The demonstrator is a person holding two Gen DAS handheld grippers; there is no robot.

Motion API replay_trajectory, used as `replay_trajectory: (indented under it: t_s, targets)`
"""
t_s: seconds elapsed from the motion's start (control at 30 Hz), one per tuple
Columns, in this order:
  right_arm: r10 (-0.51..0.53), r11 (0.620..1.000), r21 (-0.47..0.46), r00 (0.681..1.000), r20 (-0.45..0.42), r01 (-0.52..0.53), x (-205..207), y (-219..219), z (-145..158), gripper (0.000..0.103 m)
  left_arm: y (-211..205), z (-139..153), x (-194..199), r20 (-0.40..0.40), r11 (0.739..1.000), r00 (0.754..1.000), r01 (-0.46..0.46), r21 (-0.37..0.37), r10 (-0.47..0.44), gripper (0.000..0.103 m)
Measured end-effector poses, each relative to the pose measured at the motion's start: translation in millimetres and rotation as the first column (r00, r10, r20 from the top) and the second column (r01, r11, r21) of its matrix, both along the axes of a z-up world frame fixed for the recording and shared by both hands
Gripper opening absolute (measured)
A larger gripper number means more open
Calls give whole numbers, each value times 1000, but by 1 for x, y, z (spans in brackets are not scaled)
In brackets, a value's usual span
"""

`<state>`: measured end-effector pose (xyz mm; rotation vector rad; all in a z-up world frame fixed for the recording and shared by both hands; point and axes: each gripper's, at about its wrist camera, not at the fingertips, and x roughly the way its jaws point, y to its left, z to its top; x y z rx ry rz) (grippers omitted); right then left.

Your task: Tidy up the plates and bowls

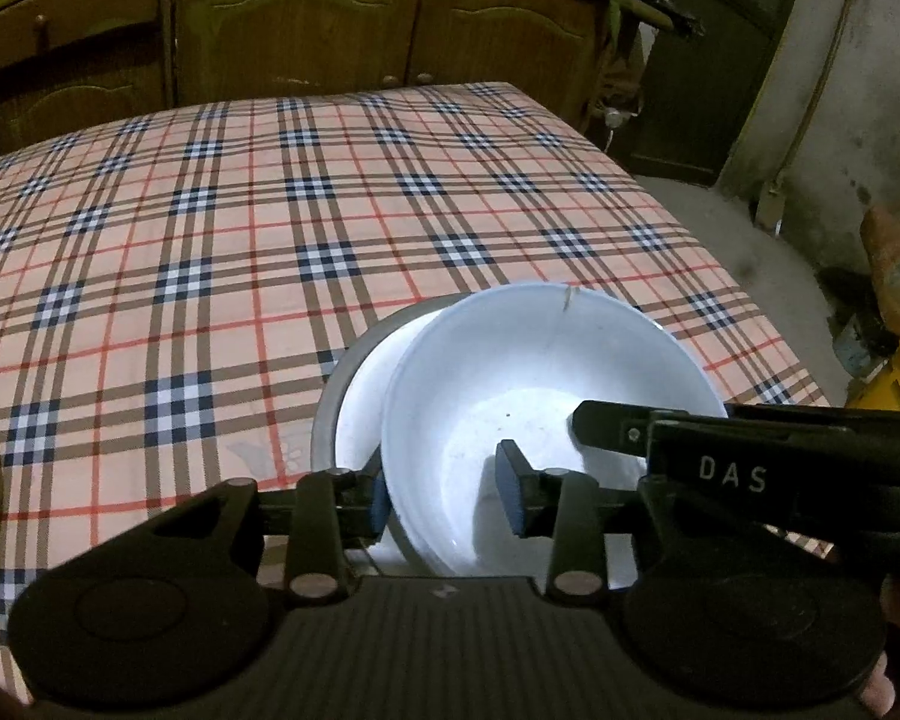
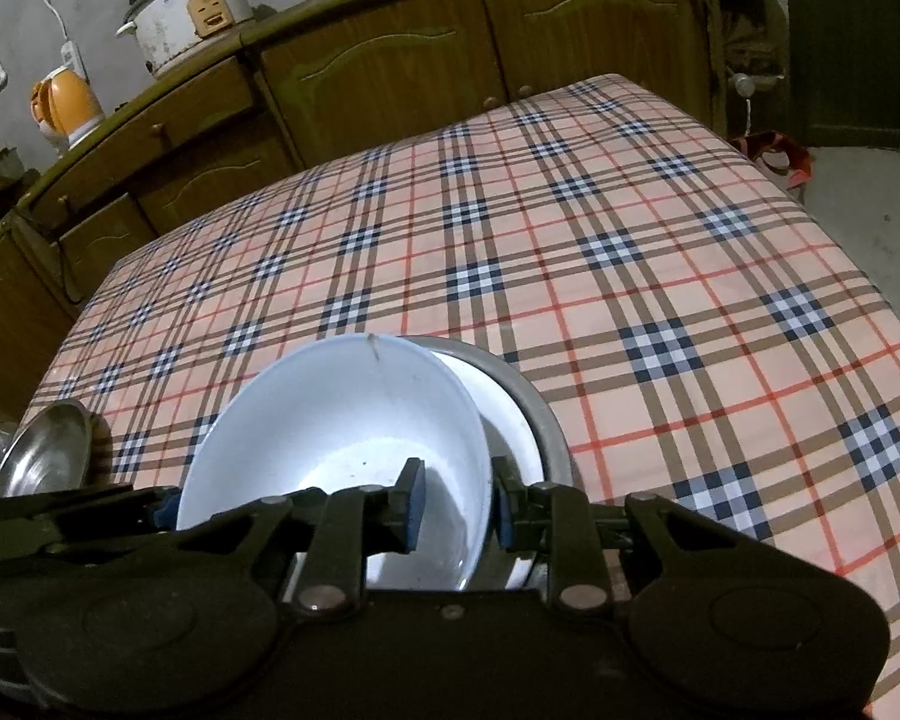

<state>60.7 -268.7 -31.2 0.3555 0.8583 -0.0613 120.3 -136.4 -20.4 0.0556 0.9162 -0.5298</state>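
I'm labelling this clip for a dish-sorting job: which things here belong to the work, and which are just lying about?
Job: tilted white round bowl; white dish beneath it; round steel basin under both; shiny steel plate at the table's left edge.
Lying about: white rice cooker; orange kettle; brown wooden cabinets; plaid tablecloth.

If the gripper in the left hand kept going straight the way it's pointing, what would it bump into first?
Probably the white bowl: the left gripper already straddles its near rim, one finger inside, so going on would likely meet the bowl's inner floor. Depth is hard to judge.
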Motion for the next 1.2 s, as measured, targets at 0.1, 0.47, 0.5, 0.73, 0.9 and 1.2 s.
replay_trajectory:
  t_s: [0.1,0.47,0.5,0.73,0.9,1.2]
  targets:
    - [9,1000,0,1000,-3,-9,1,0,1,30,2,1,1,-15,1000,1000,-4,-9,4,38]
    - [5,999,35,999,41,-6,-3,-10,13,44,7,16,-6,106,998,993,-58,28,54,76]
    - [2,1000,24,999,50,-3,-4,-10,15,52,10,17,-4,89,998,994,-60,12,59,76]
    - [-36,997,-69,995,94,43,-12,-9,29,75,12,25,-5,108,996,991,-86,9,84,91]
    - [-58,991,-115,993,106,71,-19,-9,34,82,14,26,-8,122,994,987,-107,34,102,101]
    - [-39,912,-375,945,323,166,-44,21,36,84,17,27,-14,172,984,970,-175,18,169,103]
